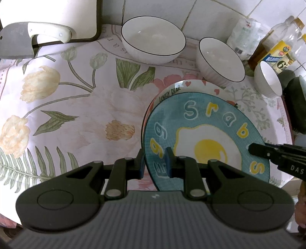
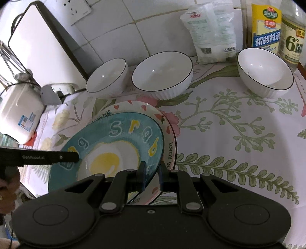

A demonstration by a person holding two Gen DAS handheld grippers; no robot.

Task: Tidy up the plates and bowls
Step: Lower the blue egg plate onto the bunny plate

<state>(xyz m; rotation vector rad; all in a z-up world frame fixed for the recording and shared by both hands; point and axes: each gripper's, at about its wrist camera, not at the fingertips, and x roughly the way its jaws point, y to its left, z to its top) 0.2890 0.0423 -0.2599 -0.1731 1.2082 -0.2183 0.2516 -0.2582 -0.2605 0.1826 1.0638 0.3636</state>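
Note:
A teal plate (image 1: 206, 138) (image 2: 122, 138) with a fried-egg picture is held by both grippers over a white heart-patterned plate (image 1: 183, 86) (image 2: 133, 107) on the floral tablecloth. My left gripper (image 1: 155, 162) is shut on the teal plate's left rim. My right gripper (image 2: 152, 174) (image 1: 250, 149) is shut on its right rim. I cannot tell whether the teal plate touches the white plate beneath it. Three white bowls with black rims stand in a row behind the plates: a large bowl (image 1: 153, 38) (image 2: 107, 76), a middle bowl (image 1: 220, 59) (image 2: 162, 72) and a right bowl (image 1: 267, 80) (image 2: 265, 72).
A white cutting board (image 1: 57, 17) (image 2: 42, 44) leans on the tiled wall at the back left, with a cleaver (image 1: 17, 42) before it. A salt bag (image 2: 212, 30) and bottles (image 2: 267, 26) stand at the back right. A white appliance (image 2: 19, 113) sits far left.

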